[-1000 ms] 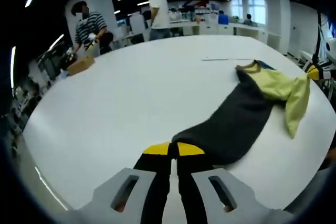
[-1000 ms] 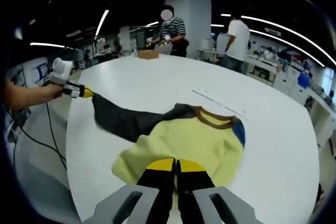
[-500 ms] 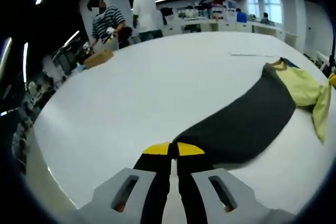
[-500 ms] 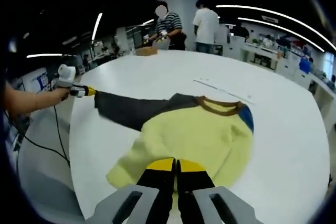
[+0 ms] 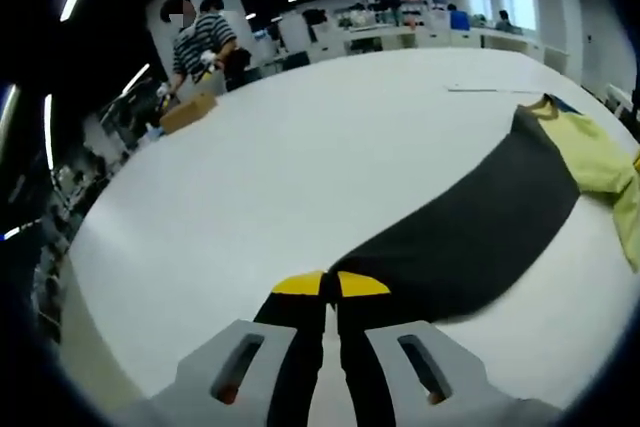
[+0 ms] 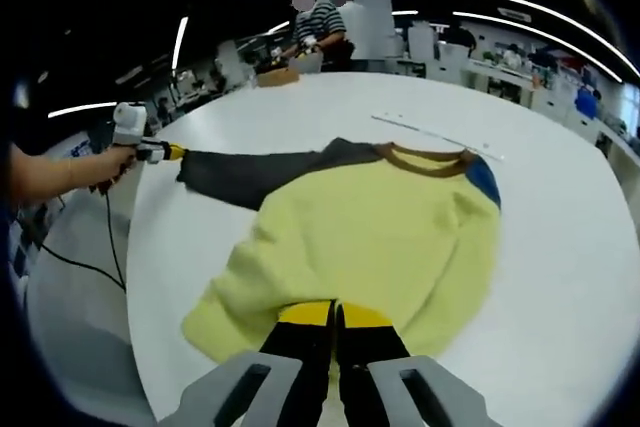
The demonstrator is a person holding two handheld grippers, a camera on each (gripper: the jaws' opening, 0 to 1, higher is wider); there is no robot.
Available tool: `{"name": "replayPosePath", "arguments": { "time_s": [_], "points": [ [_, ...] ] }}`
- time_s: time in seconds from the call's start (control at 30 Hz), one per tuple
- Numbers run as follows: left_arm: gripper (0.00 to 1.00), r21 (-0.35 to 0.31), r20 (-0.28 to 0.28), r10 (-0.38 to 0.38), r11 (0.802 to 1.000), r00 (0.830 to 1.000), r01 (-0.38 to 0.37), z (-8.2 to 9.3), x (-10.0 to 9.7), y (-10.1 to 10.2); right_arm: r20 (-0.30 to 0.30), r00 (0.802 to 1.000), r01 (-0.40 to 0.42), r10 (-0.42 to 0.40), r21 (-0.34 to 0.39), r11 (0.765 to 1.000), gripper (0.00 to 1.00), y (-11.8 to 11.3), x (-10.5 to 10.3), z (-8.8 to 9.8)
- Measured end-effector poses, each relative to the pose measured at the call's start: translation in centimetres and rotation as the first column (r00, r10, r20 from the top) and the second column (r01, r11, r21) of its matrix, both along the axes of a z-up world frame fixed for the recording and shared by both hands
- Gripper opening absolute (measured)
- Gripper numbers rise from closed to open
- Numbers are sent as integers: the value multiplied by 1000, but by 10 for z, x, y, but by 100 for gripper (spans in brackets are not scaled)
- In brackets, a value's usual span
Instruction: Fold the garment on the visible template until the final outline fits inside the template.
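A yellow sweater [image 6: 375, 247] with a brown collar, a blue shoulder patch and one dark grey sleeve [image 6: 255, 175] lies flat on a large white table [image 6: 560, 277]. In the right gripper view its body runs from the hem at 6 o'clock to the collar at 12 o'clock, and the grey sleeve stretches out toward 10 o'clock. The right gripper [image 6: 334, 313] has its yellow-tipped jaws pressed together on the sweater's hem. The left gripper [image 6: 160, 151], held by a person's hand at 9 o'clock in that view, pinches the cuff of the grey sleeve.

In the left gripper view the left gripper [image 5: 326, 284] shows closed jaws clamped on the cuff, with the grey sleeve [image 5: 470, 232] running away toward 2 o'clock to the yellow body [image 5: 590, 152]. A thin pale strip [image 6: 435, 133] lies on the table beyond the collar. People [image 6: 318, 22] stand by a cardboard box [image 5: 187, 111] at the table's far edge.
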State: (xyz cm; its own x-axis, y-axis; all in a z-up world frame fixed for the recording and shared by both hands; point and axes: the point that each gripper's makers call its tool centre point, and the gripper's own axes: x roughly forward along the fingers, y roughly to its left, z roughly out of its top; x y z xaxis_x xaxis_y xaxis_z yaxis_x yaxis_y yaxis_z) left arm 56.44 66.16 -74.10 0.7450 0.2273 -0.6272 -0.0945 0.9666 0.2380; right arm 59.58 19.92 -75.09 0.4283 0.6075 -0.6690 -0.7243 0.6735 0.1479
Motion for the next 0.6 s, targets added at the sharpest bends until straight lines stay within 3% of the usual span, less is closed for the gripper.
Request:
{"name": "replayPosePath", "arguments": {
  "time_s": [0.1, 0.33, 0.6],
  "points": [
    [4, -35, 9, 5, 999, 1000, -5, -1, -1, -2, 6, 1000, 7, -7, 25, 1000, 1, -1, 2, 8],
    [34, -60, 66, -65, 996, 996, 69, 8, 3, -19, 15, 997, 74, -75, 75, 994, 31, -12, 9, 21],
    [61, -122, 160, -188, 970, 969, 208, 20, 8, -57, -19, 986, 164, -163, 89, 982, 48, -31, 14, 21]
  ]
}}
